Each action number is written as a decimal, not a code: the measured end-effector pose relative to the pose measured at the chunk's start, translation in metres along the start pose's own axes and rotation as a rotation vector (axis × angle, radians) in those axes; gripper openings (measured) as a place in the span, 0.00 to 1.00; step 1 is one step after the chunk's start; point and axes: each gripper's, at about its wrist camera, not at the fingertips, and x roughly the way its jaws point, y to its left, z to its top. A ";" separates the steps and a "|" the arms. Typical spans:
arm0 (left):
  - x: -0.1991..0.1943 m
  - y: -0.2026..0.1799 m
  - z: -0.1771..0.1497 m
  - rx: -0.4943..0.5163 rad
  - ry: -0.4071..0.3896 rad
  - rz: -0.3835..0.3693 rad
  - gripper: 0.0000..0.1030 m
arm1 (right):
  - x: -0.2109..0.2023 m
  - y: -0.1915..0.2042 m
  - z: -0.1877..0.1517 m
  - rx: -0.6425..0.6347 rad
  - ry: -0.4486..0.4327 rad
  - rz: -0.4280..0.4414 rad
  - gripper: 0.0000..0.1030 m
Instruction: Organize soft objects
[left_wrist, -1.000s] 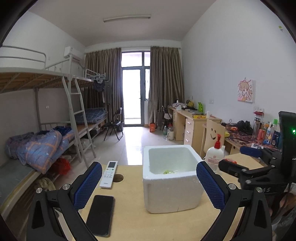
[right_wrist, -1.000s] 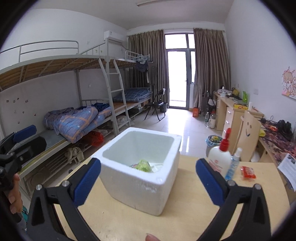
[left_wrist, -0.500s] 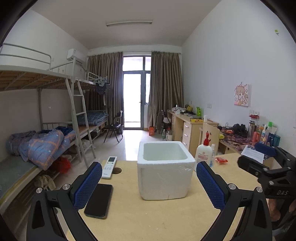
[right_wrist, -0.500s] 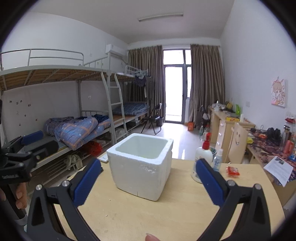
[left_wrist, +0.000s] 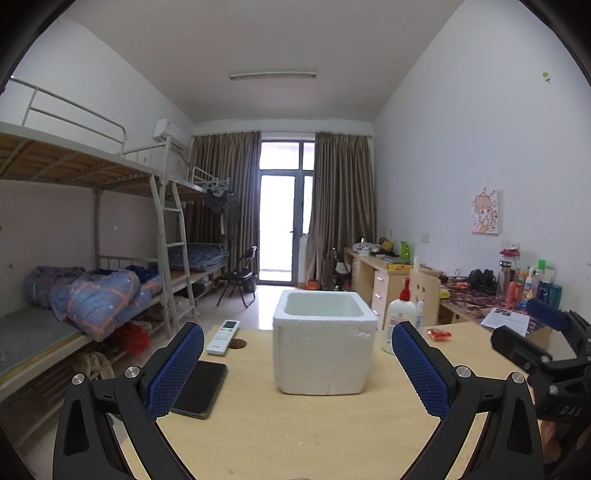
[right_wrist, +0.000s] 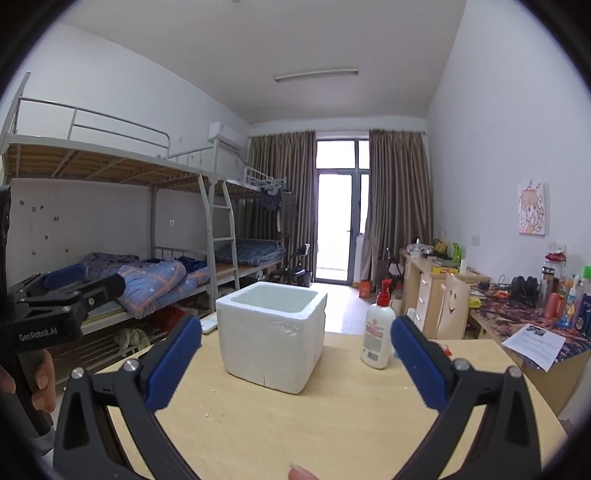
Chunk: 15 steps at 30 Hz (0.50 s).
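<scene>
Left wrist view: left claw (left_wrist: 297, 363) spread apart, empty.
Right claw (right_wrist: 295, 356): spread apart, empty.
Between both: white square foam box (left_wrist: 325, 352) on pale wooden worktop (left_wrist: 295, 435).

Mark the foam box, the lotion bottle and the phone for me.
foam box (left_wrist: 322, 363): left wrist view, front wall.
lotion bottle (right_wrist: 377, 338): right wrist view, label on body.
phone (left_wrist: 201, 387): left wrist view, dark screen.

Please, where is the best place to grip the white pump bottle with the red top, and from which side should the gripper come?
Probably the pump bottle is best gripped across its broad white body, below the red pump head. It stands upright, right of the foam box, so the open right gripper could come level from the front, over the bare table.
</scene>
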 end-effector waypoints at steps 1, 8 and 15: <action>-0.001 0.000 -0.002 -0.004 -0.002 0.002 0.99 | -0.001 0.000 -0.002 -0.001 -0.004 -0.002 1.00; -0.006 -0.008 -0.027 -0.030 -0.009 0.003 0.99 | -0.017 0.004 -0.032 -0.003 -0.055 -0.034 1.00; -0.001 -0.012 -0.047 -0.020 0.003 0.023 0.99 | -0.013 -0.004 -0.052 0.039 -0.003 -0.037 1.00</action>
